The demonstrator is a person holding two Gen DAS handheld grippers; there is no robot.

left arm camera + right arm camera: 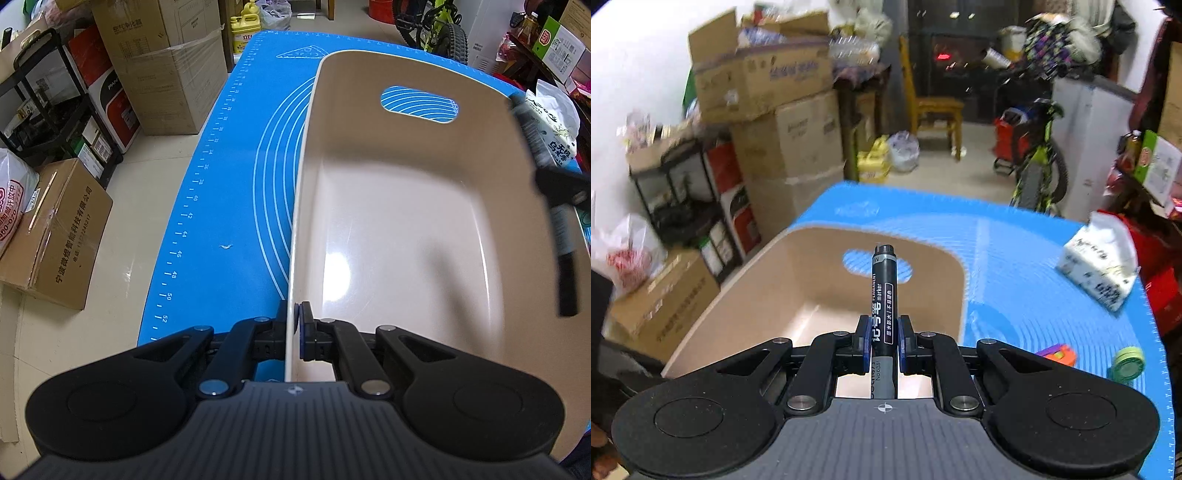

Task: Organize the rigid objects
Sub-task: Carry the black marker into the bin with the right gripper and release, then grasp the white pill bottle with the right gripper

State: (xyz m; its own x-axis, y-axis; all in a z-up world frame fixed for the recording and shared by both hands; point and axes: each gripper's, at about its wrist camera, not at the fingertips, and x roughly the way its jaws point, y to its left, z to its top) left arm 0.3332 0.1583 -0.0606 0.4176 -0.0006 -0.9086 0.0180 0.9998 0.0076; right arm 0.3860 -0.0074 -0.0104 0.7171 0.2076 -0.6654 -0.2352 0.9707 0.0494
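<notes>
A beige plastic bin [406, 206] with a handle slot stands on the blue mat [229, 206]. My left gripper [294, 328] is shut on the bin's near left wall. My right gripper [884, 343] is shut on a black permanent marker [883, 291] and holds it over the bin [783, 280]. In the left wrist view the marker [535, 133] and the right gripper show blurred above the bin's right rim. The bin's inside looks empty.
On the mat to the right lie a tissue pack [1100, 269], a green tape roll [1128, 363] and a purple and orange item [1058, 353]. Cardboard boxes [55, 229] and a black shelf [51, 99] stand on the floor at left. A bicycle [1038, 158] stands behind.
</notes>
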